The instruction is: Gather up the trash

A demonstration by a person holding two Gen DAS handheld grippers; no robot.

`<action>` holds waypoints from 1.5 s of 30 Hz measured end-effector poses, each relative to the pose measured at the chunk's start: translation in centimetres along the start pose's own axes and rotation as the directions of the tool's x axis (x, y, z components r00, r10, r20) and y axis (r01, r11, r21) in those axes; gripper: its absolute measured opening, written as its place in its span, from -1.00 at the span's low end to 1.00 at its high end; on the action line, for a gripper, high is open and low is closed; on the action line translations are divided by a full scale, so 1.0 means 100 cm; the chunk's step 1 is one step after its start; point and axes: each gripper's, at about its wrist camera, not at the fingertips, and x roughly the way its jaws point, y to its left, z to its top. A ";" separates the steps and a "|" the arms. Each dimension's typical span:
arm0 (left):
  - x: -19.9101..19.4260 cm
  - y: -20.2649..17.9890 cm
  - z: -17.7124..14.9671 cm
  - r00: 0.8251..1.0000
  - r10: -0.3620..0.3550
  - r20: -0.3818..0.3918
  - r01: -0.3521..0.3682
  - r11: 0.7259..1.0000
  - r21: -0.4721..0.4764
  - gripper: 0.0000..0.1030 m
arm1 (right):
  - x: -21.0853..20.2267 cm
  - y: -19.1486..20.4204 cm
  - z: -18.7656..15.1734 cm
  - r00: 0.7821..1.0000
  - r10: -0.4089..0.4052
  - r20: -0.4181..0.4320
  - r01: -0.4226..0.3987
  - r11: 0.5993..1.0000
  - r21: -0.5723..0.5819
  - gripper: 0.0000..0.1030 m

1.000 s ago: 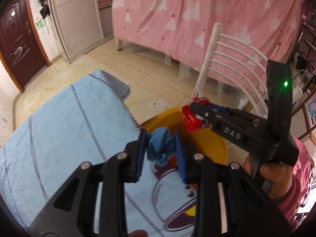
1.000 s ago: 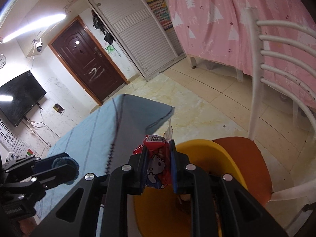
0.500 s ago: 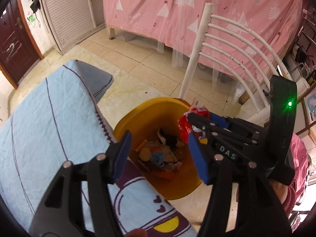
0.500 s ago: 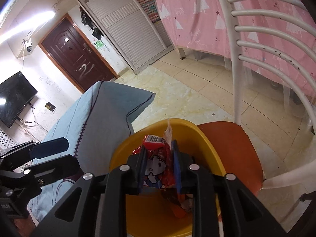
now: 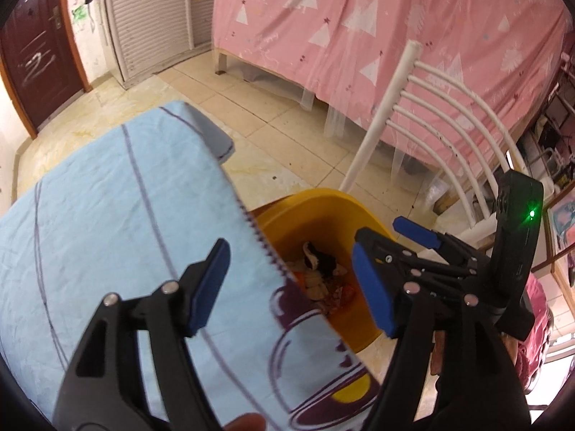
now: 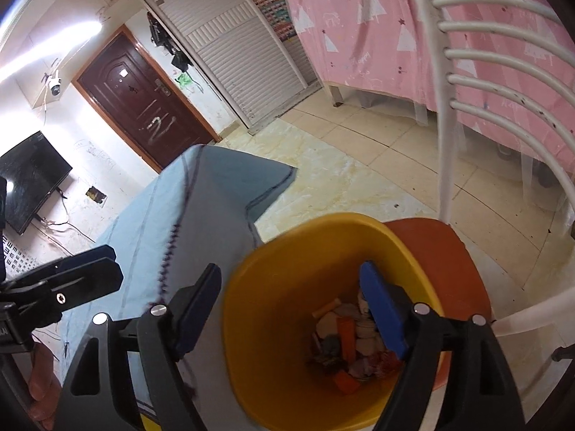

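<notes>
Round yellow plastic bin [image 6: 287, 258] hard against light-blue cloth-covered desk [image 5: 107, 215] edge, mixed crumpled trash [image 6: 354, 344] at its bottom; left gripper [image 5: 291, 287] jaws wide, empty; right gripper [image 6: 291, 312] jaws wide, empty, over bin mouth; white slatted chair [image 6: 503, 82] just beside

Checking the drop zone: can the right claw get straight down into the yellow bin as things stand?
Probably yes. The right claw hangs open right above the yellow bin, whose mouth is uncovered, with trash only at the bottom. The blue cloth stays beside the rim.
</notes>
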 end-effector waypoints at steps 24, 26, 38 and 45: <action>-0.125 0.168 -0.073 0.927 0.288 0.242 -0.207 0.928 -0.310 0.84 | 0.030 0.203 -0.008 0.990 0.143 -0.006 -0.140 0.958 -0.250 0.74; -0.133 0.181 -0.085 0.912 0.320 0.258 -0.227 0.915 -0.335 0.87 | 0.032 0.216 -0.014 0.989 0.145 -0.016 -0.144 0.951 -0.272 0.76; -0.156 0.256 -0.150 0.874 0.426 0.234 -0.289 0.842 -0.456 0.88 | 0.043 0.273 -0.045 0.983 0.182 -0.034 -0.181 0.908 -0.377 0.83; -0.157 0.276 -0.169 0.860 0.453 0.234 -0.307 0.827 -0.472 0.88 | 0.049 0.292 -0.060 0.983 0.182 -0.009 -0.169 0.891 -0.420 0.83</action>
